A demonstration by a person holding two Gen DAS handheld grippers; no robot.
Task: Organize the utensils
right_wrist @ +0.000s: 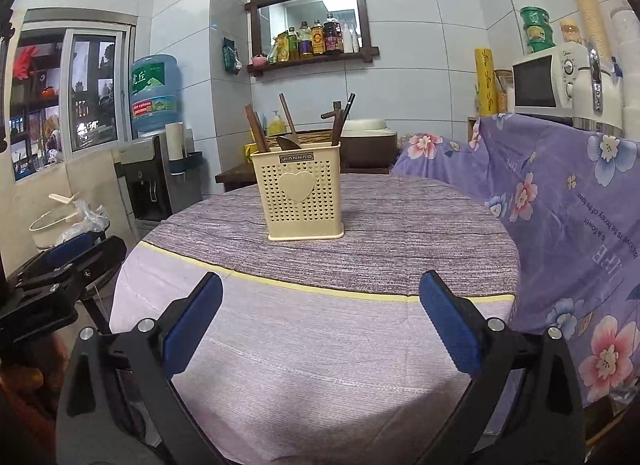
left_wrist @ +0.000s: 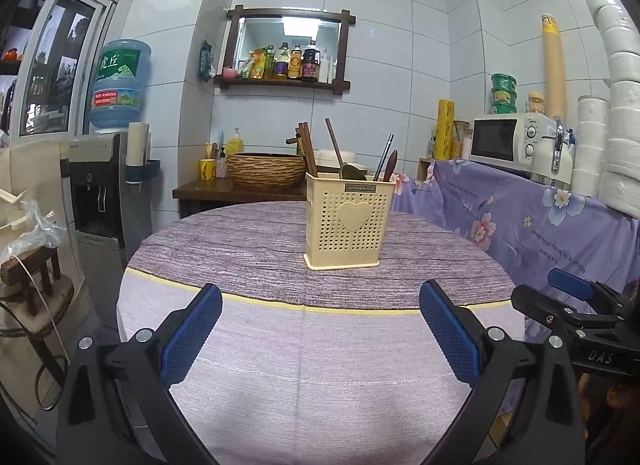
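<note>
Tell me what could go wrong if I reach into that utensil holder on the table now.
1. The utensil holder is tall on a small base and stands free on the tablecloth; pulling a leaning utensil sideways could tip it.
2. The chopsticks, spoon and dark-handled utensils cross closely, so the open left gripper or right gripper may grab or drag out two at once.

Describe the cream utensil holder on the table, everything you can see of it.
The utensil holder is a cream, plastic-looking rectangular basket, its walls perforated with small holes, a raised heart on the front and a dark label reading JIANHAO near the rim. It stands upright on a flared base on the tablecloth, apart from both grippers. Brown chopsticks, a wooden spoon and dark utensil handles stick out of its top.
</note>
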